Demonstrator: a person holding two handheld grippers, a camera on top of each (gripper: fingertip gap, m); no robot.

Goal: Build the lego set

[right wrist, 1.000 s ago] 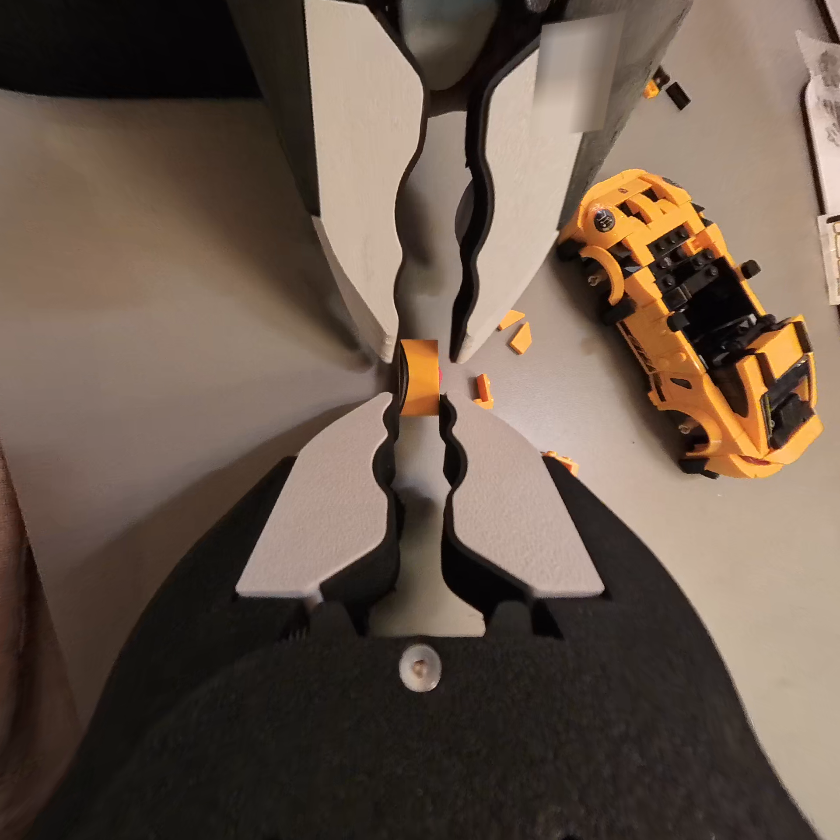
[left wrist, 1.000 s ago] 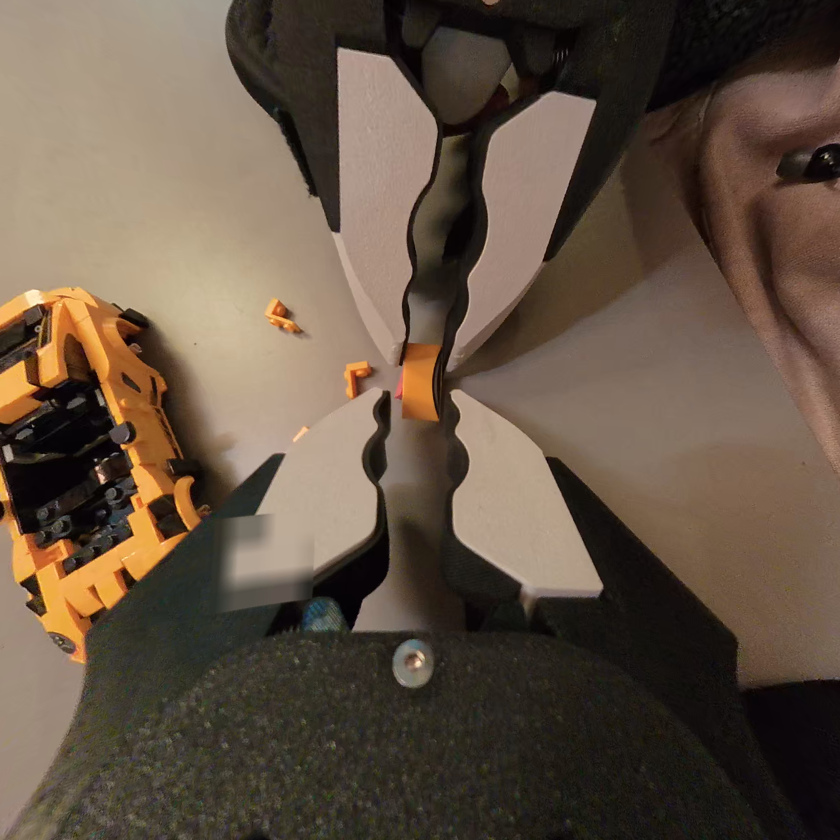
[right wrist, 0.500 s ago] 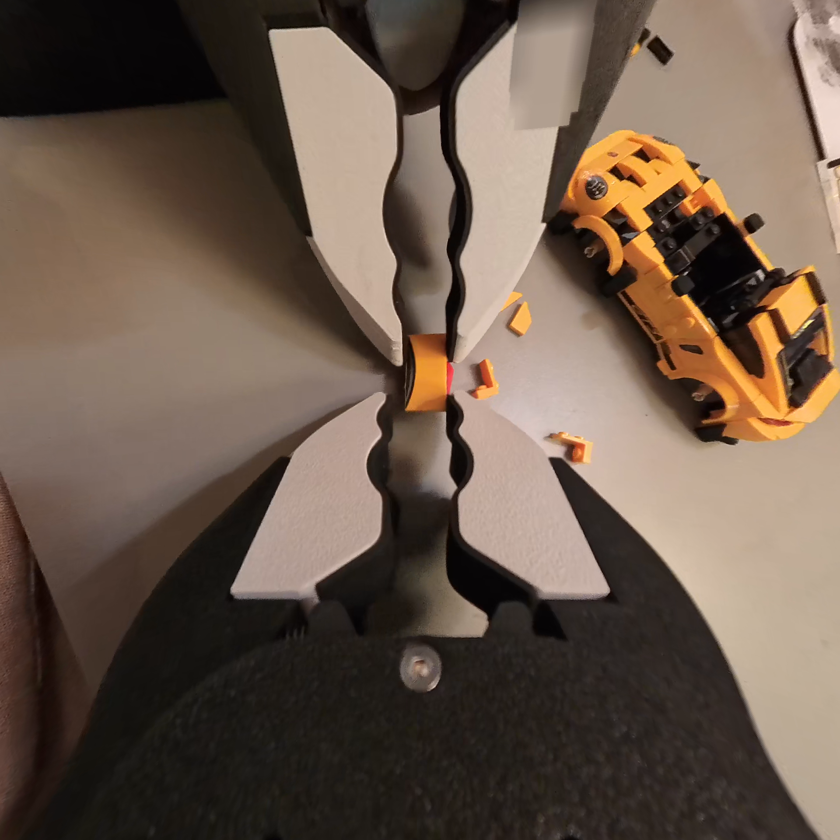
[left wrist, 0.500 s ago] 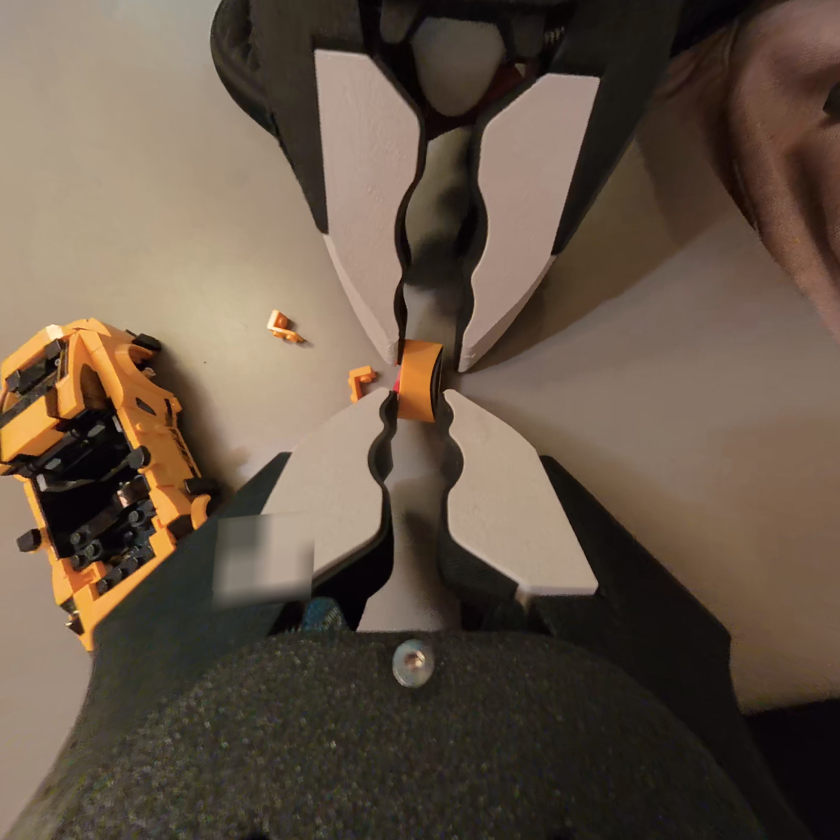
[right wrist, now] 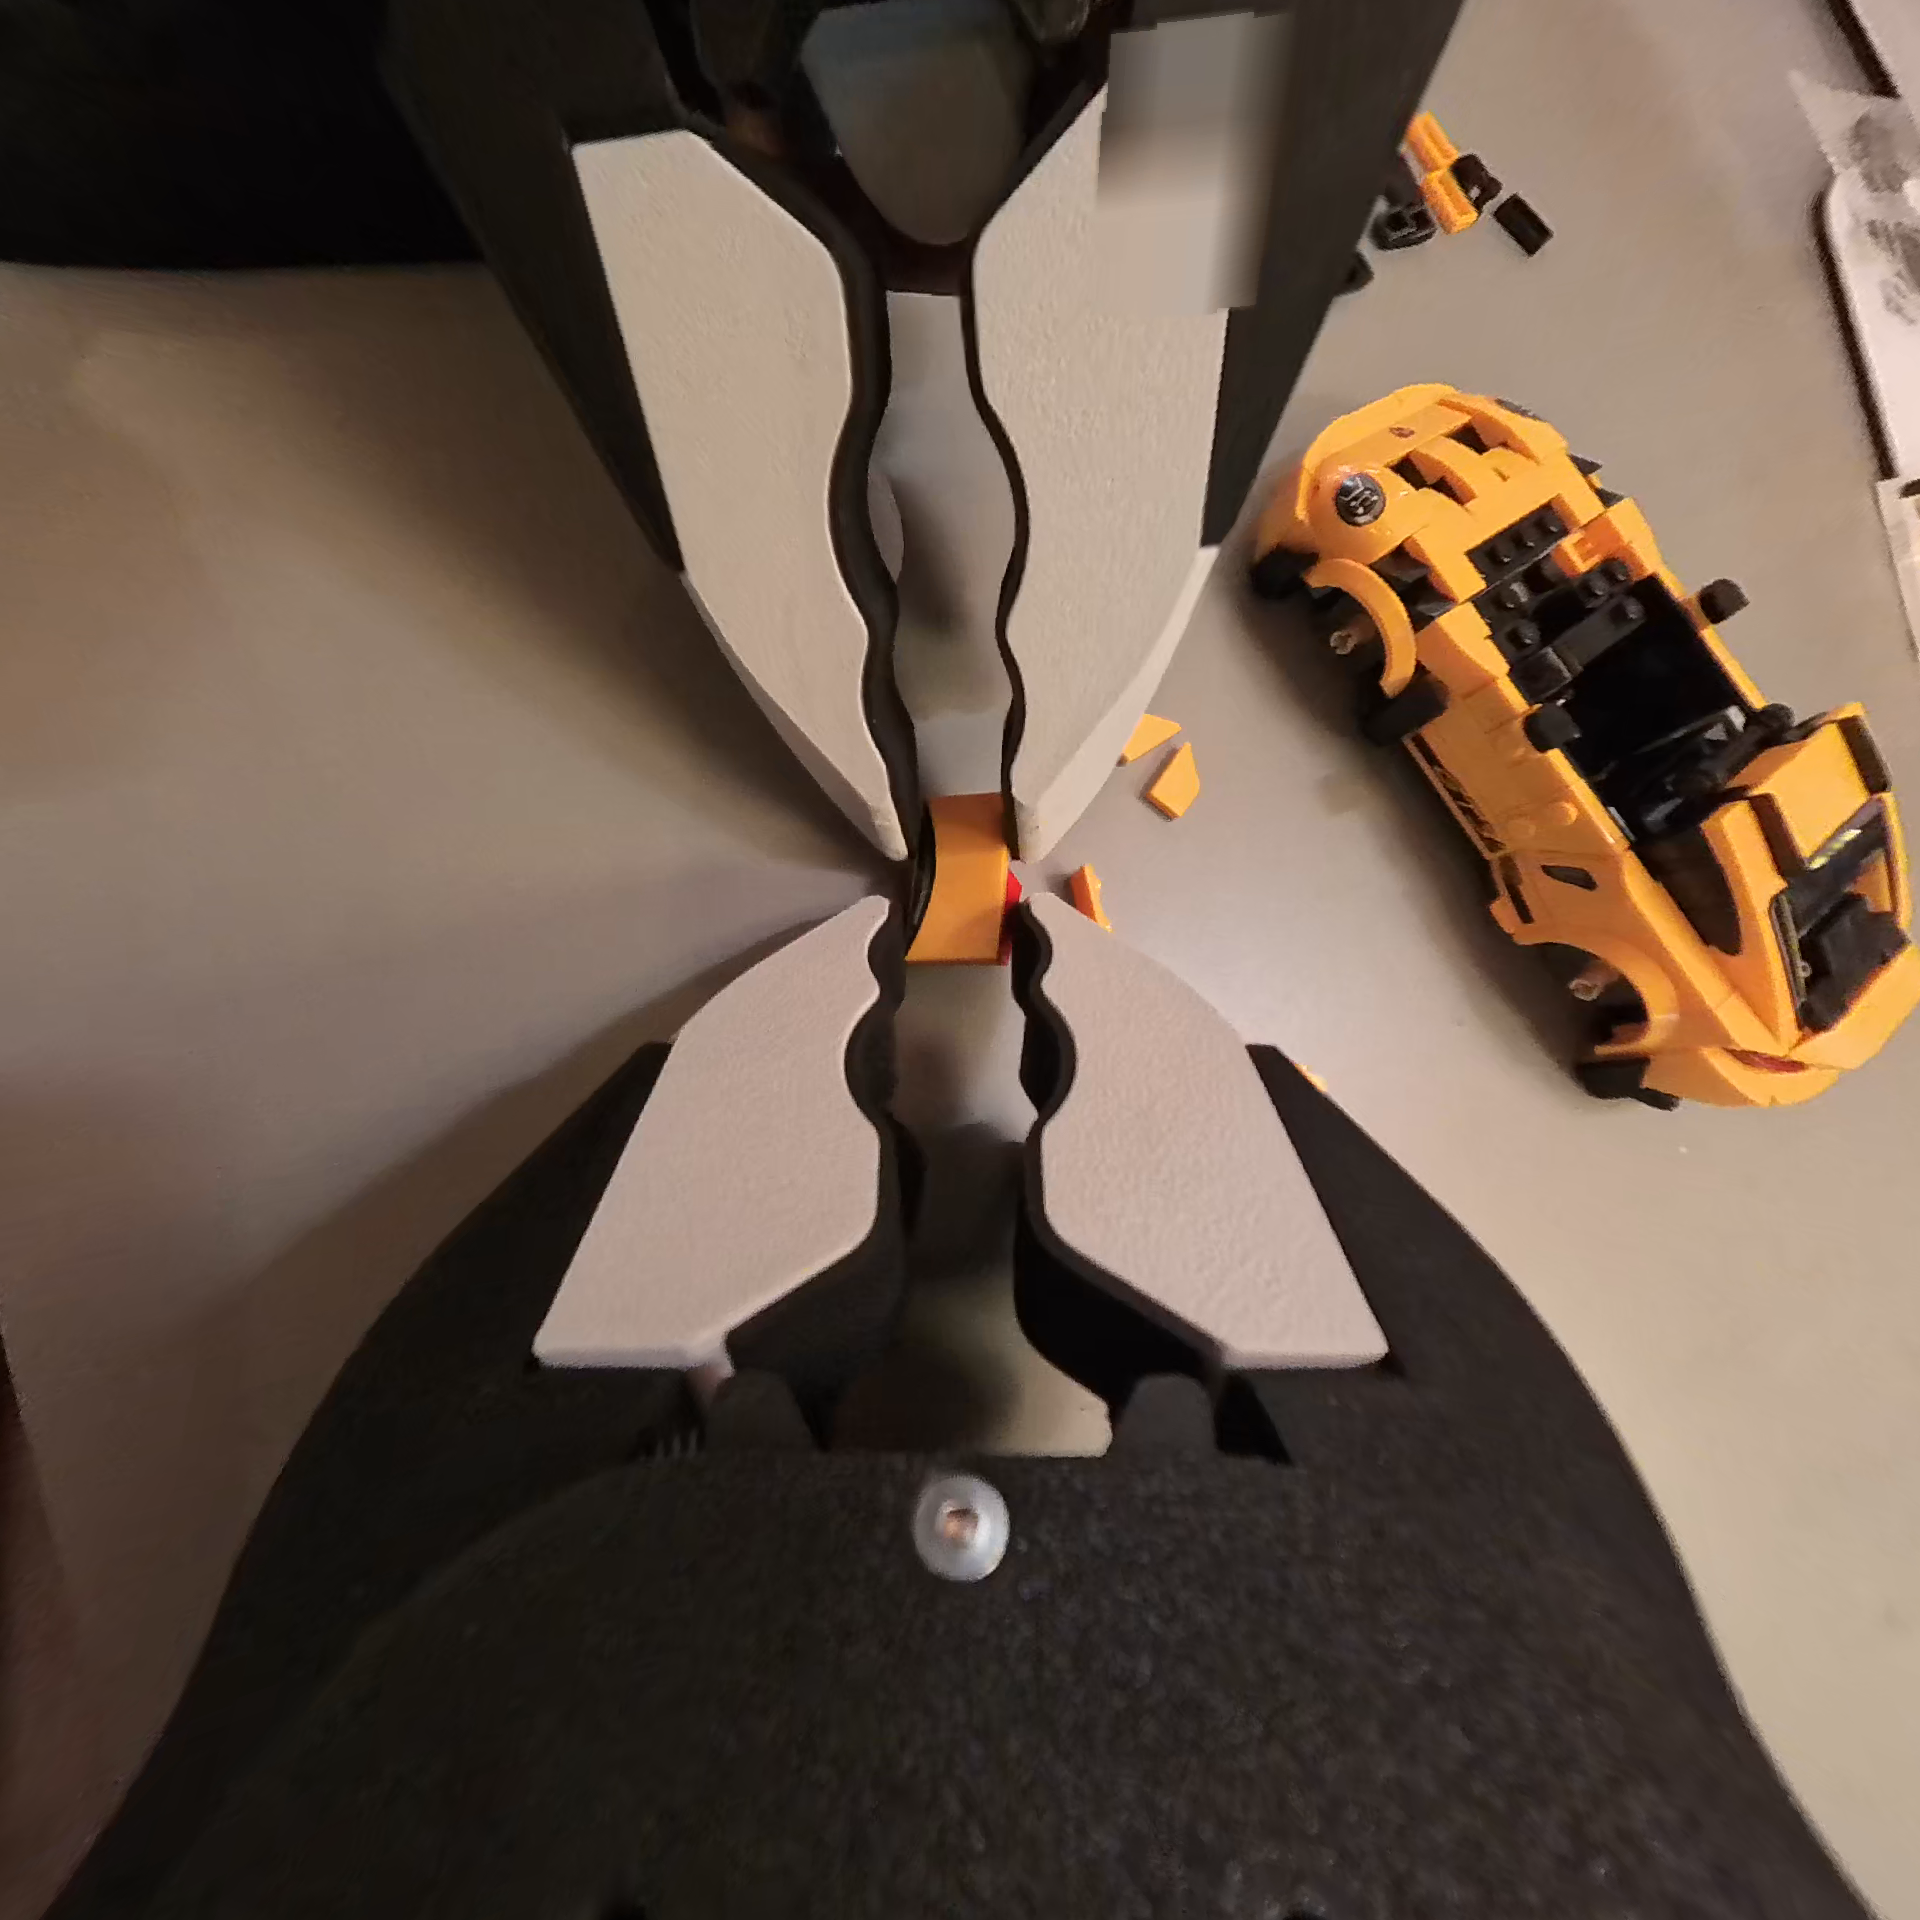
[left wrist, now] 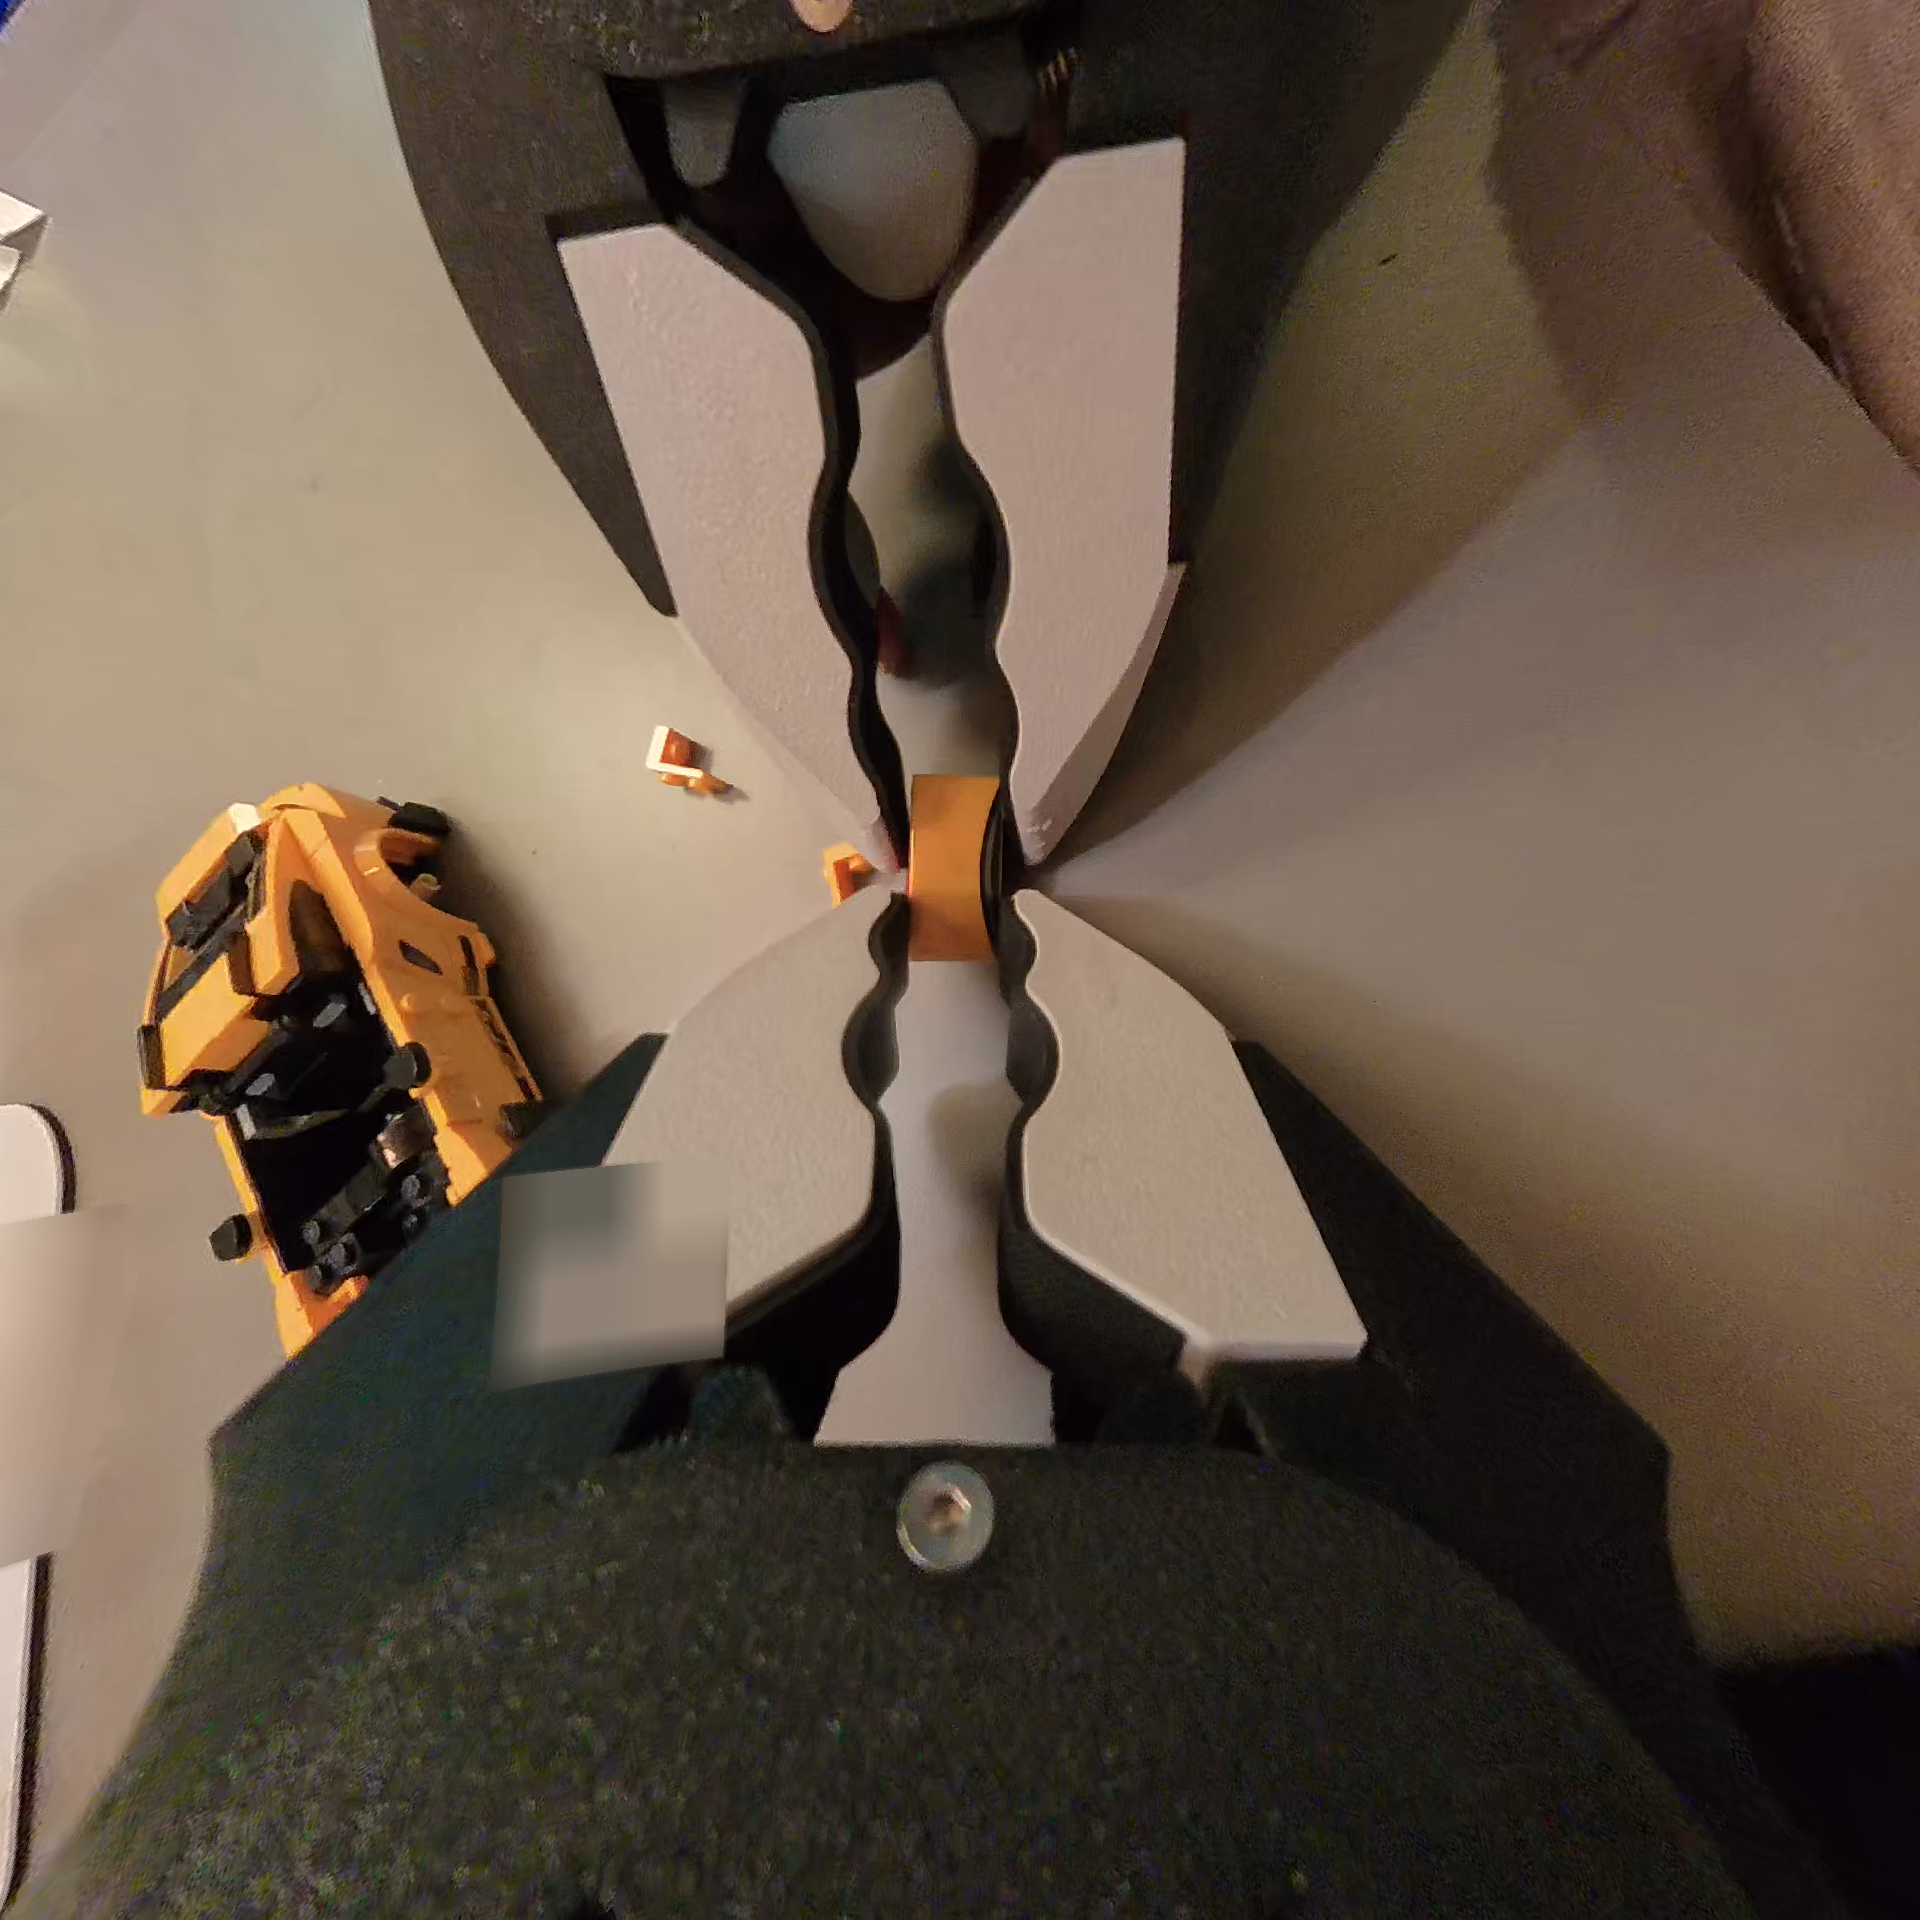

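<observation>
Desk, plain grey, carries everything. Biggest item on it: the part-built orange and black lego car, lying off to one side, roof open, well apart from both claws. Printed sheets at the far desk edge, probably the instructions.

Left claw and right claw meet tip to tip above the desk, head-on. Both are narrowed onto the same small orange curved piece; each pinches it from an opposite end. A sliver of red shows on one face of it, and a dark part on the other face, so it may be a small sub-assembly rather than one brick. Cannot tell which claw bears the load.

Loose bits on the desk just beside the meeting point: two orange wedge tiles, a small orange bracket, another orange scrap partly hidden behind the fingertips. Further off, a scatter of black and orange parts.

Risks, as judged:
- Grip is at the very fingertips on a smooth curved face; any twist or uneven squeeze could shoot the piece out among the loose bits.
- If both claws ease off together in a handover, it drops.
- Pulling apart while both clamp could split the red or dark part off.
- Lowering here could scatter the tiles beneath.
</observation>
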